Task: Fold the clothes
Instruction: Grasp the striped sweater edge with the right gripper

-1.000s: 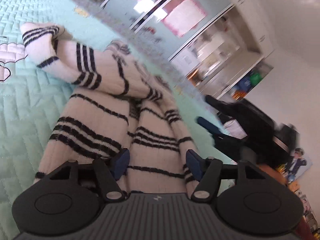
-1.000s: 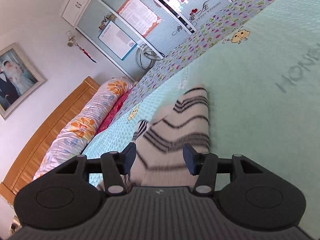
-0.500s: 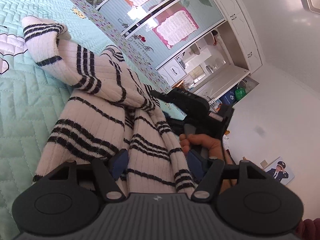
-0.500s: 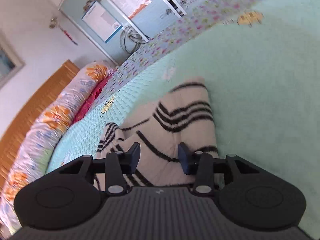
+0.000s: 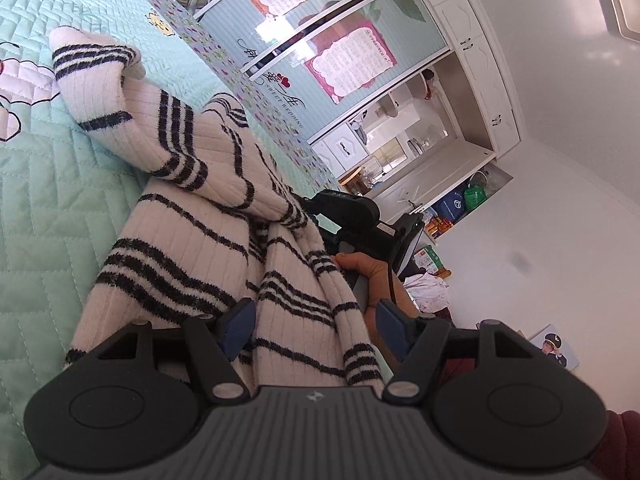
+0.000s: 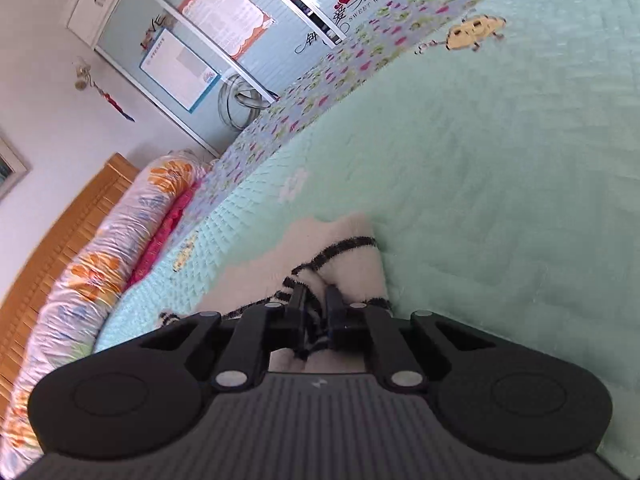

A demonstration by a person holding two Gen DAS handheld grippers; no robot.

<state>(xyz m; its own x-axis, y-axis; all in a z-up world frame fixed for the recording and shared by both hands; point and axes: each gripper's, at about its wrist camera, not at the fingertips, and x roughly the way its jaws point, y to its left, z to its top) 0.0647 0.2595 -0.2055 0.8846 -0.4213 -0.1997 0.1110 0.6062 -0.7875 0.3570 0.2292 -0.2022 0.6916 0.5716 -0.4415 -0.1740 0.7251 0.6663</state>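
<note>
Cream ribbed sweater with black stripes (image 5: 192,248) stretches lengthwise away from the spread left gripper (image 5: 312,322), while the right gripper (image 6: 314,306) pinches its near edge.

A bed (image 5: 48,184) covered by a mint quilted spread (image 6: 500,200) carries a cream sweater (image 5: 192,240) with black stripes, lying rumpled. Rolled floral bedding (image 6: 100,264) lies along the wooden headboard (image 6: 56,240)
</note>
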